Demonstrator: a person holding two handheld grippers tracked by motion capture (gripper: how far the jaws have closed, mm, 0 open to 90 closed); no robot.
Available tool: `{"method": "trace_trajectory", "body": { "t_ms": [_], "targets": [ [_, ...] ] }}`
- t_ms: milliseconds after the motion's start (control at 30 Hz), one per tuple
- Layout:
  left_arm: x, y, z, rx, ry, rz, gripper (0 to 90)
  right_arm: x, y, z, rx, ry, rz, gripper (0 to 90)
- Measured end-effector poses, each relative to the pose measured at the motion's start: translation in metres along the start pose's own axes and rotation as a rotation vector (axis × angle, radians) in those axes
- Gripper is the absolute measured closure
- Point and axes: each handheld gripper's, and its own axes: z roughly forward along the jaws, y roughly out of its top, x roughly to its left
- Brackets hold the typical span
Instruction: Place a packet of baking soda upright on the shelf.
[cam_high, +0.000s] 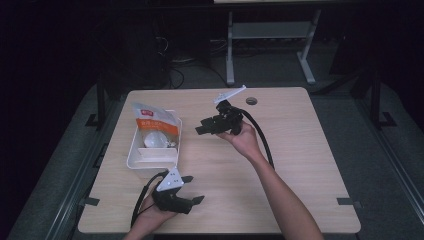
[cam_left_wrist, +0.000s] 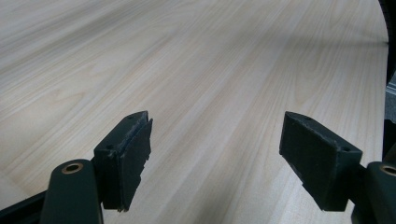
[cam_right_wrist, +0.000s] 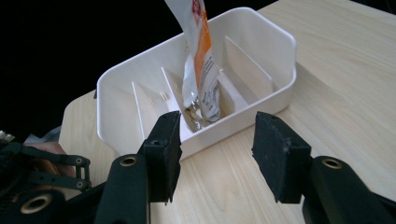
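right tongs (cam_right_wrist: 212, 158) hang open and empty just beside the white tray (cam_high: 134, 150), where the pouch (cam_right_wrist: 201, 70) stands tilted between dividers (light, crinkly, slippery foil). best pinched at its top edge. left tongs (cam_left_wrist: 215, 158) wide over the surface (cam_left_wrist: 196, 60).

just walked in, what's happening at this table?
A person holds a two-jaw gripper in each hand at a wooden table. An orange-and-white pouch stands in a white divided bin at the table's left side. The right gripper points at the bin from beside it, jaws open with nothing between them and clear of the pouch. The left gripper sits near the table's front edge, jaws open over bare wood. Looks like the pouch has just been placed in the bin.
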Motion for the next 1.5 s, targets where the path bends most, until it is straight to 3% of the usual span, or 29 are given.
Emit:
{"method": "trace_trajectory", "body": {
  "t_ms": [600,1500],
  "targets": [
    [0.003,0.001,0.002,0.001,0.003,-0.003,23.8,-0.007,-0.016,-0.036,-0.022,-0.040,0.026,42.5],
    [0.004,0.000,0.005,0.007,0.007,-0.008,23.8,-0.012,-0.038,-0.069,-0.028,-0.074,0.053,37.0]
  ]
}}
